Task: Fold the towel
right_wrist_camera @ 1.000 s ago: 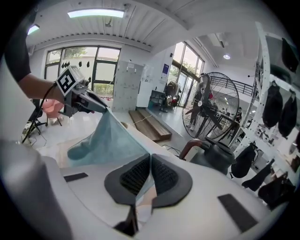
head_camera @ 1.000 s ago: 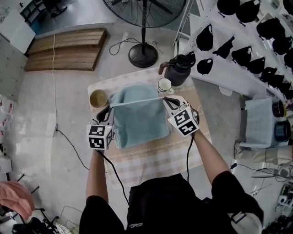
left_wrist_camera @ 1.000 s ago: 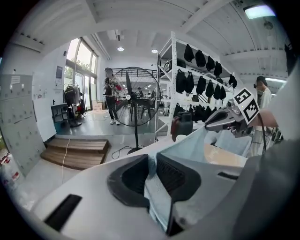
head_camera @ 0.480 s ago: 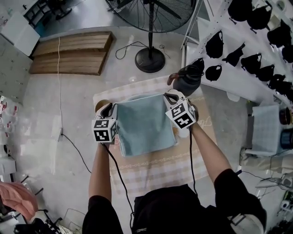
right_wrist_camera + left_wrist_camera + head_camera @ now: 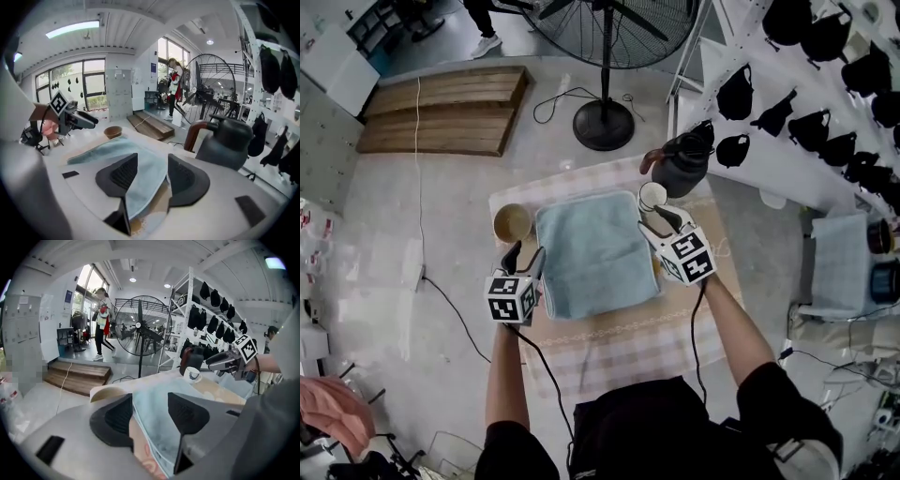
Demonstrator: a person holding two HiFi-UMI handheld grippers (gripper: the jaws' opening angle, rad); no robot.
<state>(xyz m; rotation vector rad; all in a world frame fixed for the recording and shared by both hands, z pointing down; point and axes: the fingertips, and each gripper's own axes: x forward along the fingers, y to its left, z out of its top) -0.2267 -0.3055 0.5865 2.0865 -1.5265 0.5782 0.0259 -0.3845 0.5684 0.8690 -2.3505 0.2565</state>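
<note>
Both of your grippers have just let go: the left gripper [image 5: 525, 253] and the right gripper [image 5: 661, 217] now stand with jaws spread, and the towel [image 5: 595, 253] edge lies loose between each pair. A moment ago you still held that edge. Now the towel rests flat, doubled over, on the checked tablecloth [image 5: 619, 337] between bowl [image 5: 512, 222] and cup [image 5: 652, 195]. This fold looks finished.

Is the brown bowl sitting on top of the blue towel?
No, the brown bowl stands on the checked cloth, just beside the left edge of the blue towel, not on it.
</note>
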